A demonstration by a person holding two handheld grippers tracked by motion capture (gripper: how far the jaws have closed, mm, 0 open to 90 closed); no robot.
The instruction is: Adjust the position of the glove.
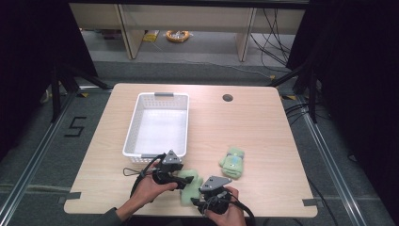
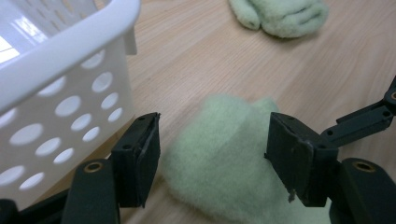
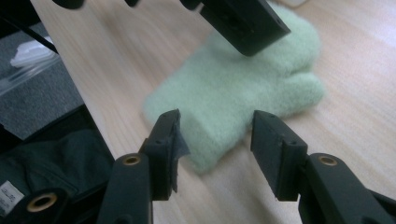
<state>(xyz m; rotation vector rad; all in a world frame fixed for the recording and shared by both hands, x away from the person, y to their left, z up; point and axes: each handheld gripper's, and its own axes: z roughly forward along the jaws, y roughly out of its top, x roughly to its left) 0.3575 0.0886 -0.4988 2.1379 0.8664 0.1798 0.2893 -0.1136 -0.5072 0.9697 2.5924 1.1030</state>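
A pale green mitten [image 1: 189, 186] lies flat on the table [image 1: 263, 127] near its front edge, just beside the white basket [image 1: 157, 123]. The left gripper [image 2: 212, 149] straddles one end and the right gripper [image 3: 215, 140] the cuff end, both with jaws apart, pads not yet pressing. This looks like the approach to a grasp; next, the jaws must close on the fleece. Two mittens in all, the second mitten [image 1: 233, 163] well apart; one basket.

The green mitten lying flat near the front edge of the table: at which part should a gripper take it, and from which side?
Probably at the cuff end of the mitten, coming from the table's front edge. It lies flat; the cuff's straight edge faces the right gripper, whose open jaws already straddle it. The left gripper straddles the rounded fingertip end, beside the white basket.
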